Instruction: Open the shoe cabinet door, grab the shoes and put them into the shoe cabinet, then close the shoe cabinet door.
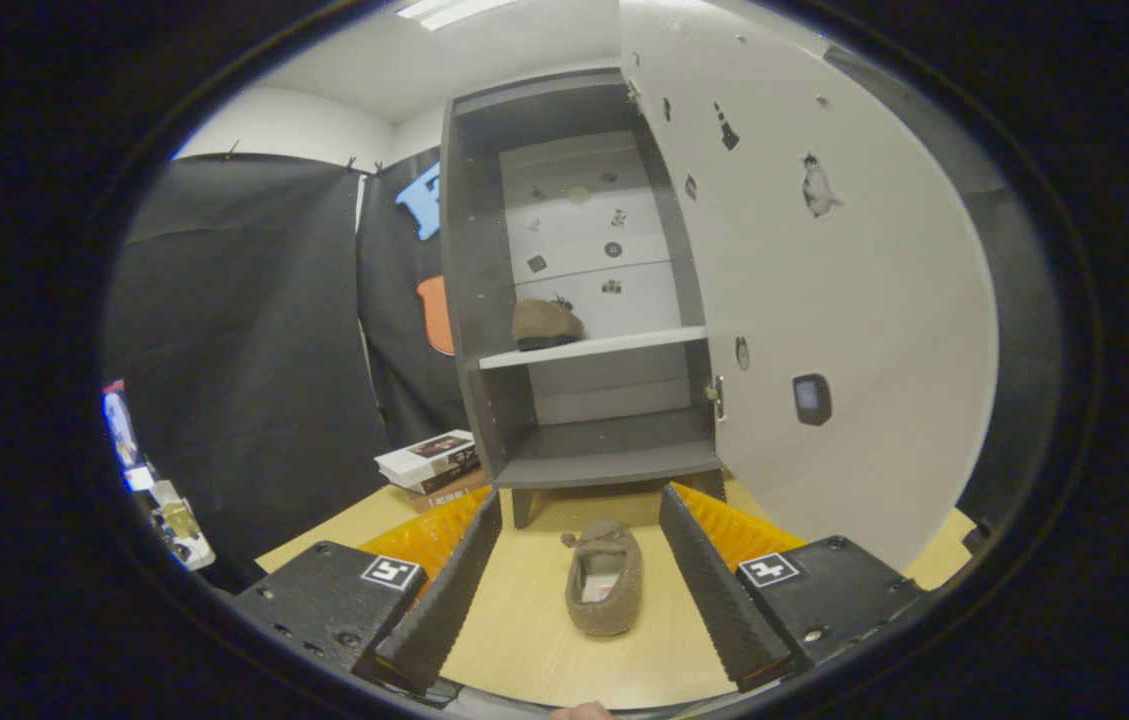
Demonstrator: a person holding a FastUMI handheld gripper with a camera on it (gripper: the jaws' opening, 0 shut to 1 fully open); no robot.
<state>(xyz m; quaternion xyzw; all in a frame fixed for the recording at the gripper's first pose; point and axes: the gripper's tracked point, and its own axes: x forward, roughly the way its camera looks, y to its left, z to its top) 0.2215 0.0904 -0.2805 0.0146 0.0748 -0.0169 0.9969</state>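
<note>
The grey shoe cabinet (469, 300) stands ahead with its white door (824, 300) swung wide open to the right. One brown shoe (544, 325) rests on the white middle shelf (614, 345). A second brown shoe (605, 577) lies on the light wooden floor, toe toward the cabinet, between my two fingers. My gripper (582, 660) is open, hovering above and around that shoe without touching it. The bottom shelf (614, 455) of the cabinet holds nothing.
A stack of flat boxes (429, 462) sits on the floor left of the cabinet's base. Black cloth walls the booth on the left. The open door stands close on the right of my fingers. Small items (169, 515) lie at the far left.
</note>
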